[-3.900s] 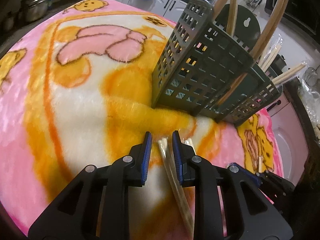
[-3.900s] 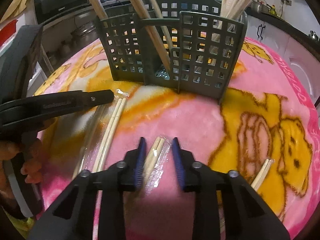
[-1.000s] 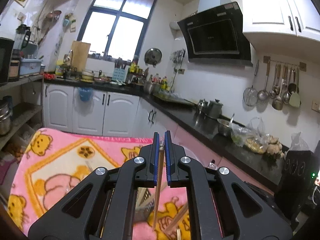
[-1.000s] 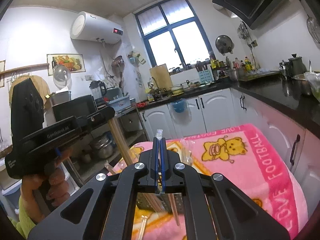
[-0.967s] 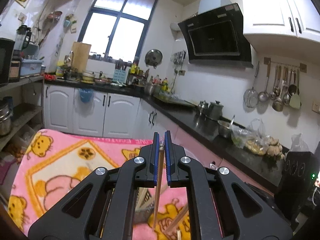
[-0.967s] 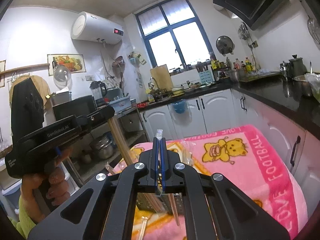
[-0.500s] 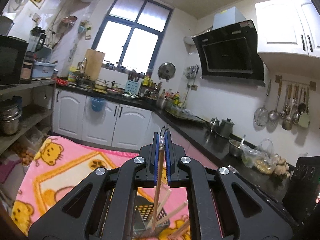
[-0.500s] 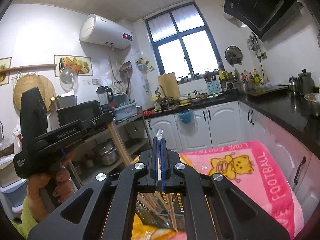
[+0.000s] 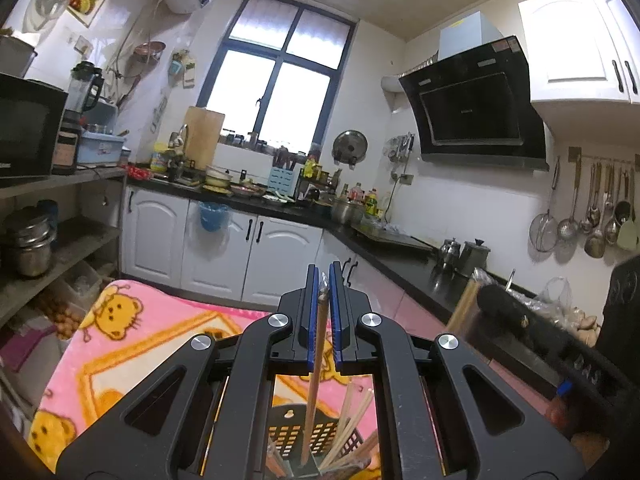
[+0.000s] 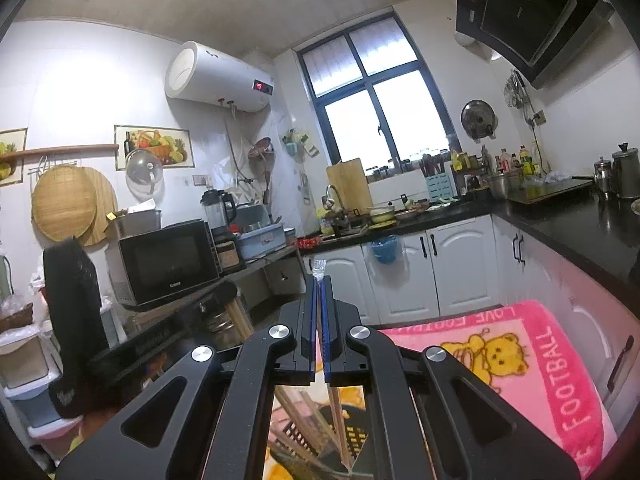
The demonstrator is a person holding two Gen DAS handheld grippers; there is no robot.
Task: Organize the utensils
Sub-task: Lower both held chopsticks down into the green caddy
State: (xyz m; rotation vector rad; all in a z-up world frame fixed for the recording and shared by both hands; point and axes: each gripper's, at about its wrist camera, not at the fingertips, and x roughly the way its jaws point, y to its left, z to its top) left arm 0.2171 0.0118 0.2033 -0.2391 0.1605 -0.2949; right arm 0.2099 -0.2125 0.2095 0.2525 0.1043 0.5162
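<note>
"LOVE FOOTBALL" is printed in white on the pink border of the blanket (image 10: 568,396), along its far and right edges. Red digits are lit on the water heater (image 10: 218,78), too small to be read with certainty.

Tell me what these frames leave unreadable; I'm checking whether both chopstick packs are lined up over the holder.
- Left wrist: holder base, cut by the bottom edge and gripper frame.
- Right wrist: right pack tip's compartment, cut at the frame bottom.
- Right wrist: left gripper blurred.
- Blanket: mostly hidden.
</note>
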